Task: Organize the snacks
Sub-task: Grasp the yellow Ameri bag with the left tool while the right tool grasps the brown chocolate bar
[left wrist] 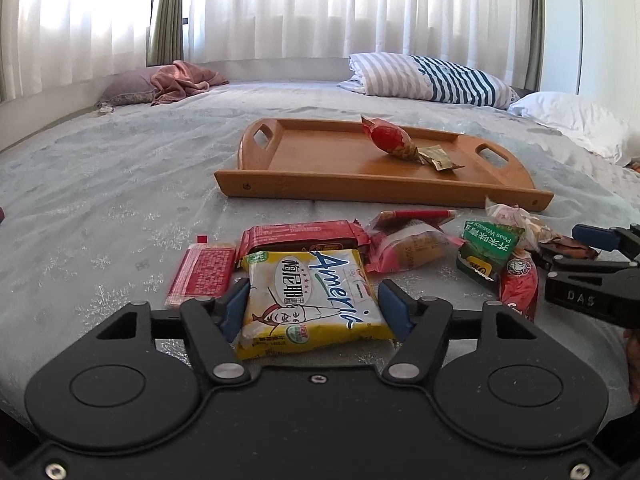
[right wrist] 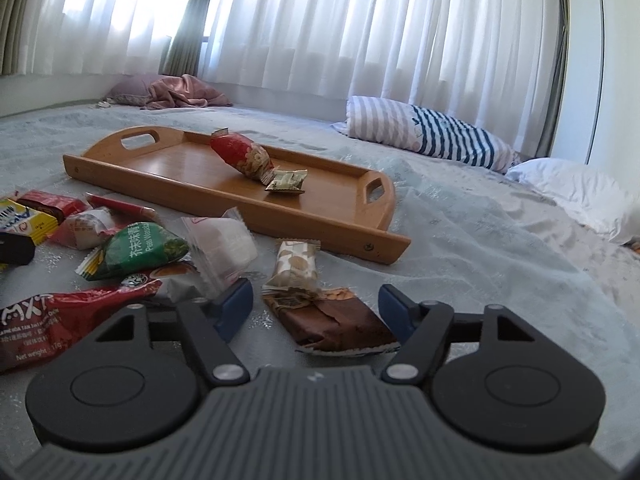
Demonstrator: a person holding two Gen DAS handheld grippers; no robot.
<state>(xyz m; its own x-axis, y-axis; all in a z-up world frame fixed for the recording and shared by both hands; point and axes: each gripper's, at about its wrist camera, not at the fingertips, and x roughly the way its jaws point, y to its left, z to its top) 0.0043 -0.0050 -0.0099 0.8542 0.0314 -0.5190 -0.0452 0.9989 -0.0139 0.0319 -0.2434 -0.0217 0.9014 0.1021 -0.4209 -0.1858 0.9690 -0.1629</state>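
- A pink pillow (left wrist: 128, 88) with a crumpled pink cloth (left wrist: 186, 80) on it lies at the far left of the bed (left wrist: 100, 184), under the white curtains (left wrist: 280, 12).
- A flat red sachet (left wrist: 202, 276) lies on the bedspread, just left of the left gripper.
- The left gripper (left wrist: 314, 308) has its jaws apart, one blue pad on each side of the yellow snack packet (left wrist: 308, 300); whether the pads touch it I cannot tell.
- A red-and-brown wrapped bar (left wrist: 300, 236) lies just behind the yellow packet.
- The wooden tray (left wrist: 320, 184) sits farther back on the bed, holding a red candy-shaped pack (left wrist: 390, 140) and a small olive sachet (left wrist: 440, 158) touching its end.
- A green wasabi-pea packet (right wrist: 136, 250), a white wrapped cake (right wrist: 222, 246) and a red pouch (right wrist: 60, 316) lie in a loose pile in front of the tray.
- The right gripper (right wrist: 316, 312) is spread wide, with a brown chocolate-coloured bar (right wrist: 340, 324) between its fingers and a beige biscuit packet (right wrist: 294, 266) just beyond.
- A striped pillow (right wrist: 432, 136) and a white pillow (right wrist: 580, 192) lie at the far right.
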